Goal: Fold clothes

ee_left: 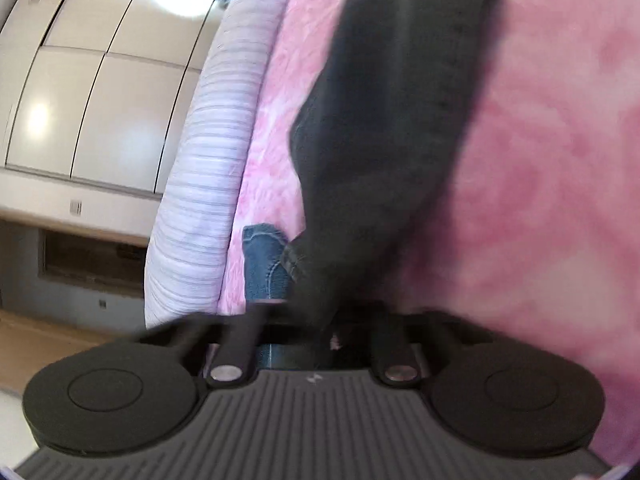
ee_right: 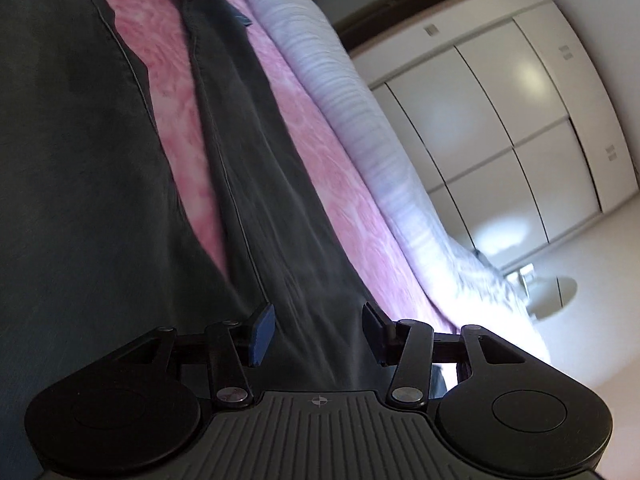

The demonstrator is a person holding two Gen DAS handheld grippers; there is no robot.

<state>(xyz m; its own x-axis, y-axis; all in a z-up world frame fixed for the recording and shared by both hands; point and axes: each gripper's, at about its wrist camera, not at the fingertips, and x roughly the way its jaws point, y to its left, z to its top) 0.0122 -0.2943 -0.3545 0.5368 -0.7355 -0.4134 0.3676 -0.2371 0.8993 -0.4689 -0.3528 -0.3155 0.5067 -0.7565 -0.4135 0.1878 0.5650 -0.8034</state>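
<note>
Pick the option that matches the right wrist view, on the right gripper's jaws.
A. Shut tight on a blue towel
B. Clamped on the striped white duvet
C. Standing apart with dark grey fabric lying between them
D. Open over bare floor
C: the right gripper has its jaws apart, and the dark grey garment runs between them over the pink blanket.

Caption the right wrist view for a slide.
Right gripper open over dark trousers spread on a pink blanket.
</note>
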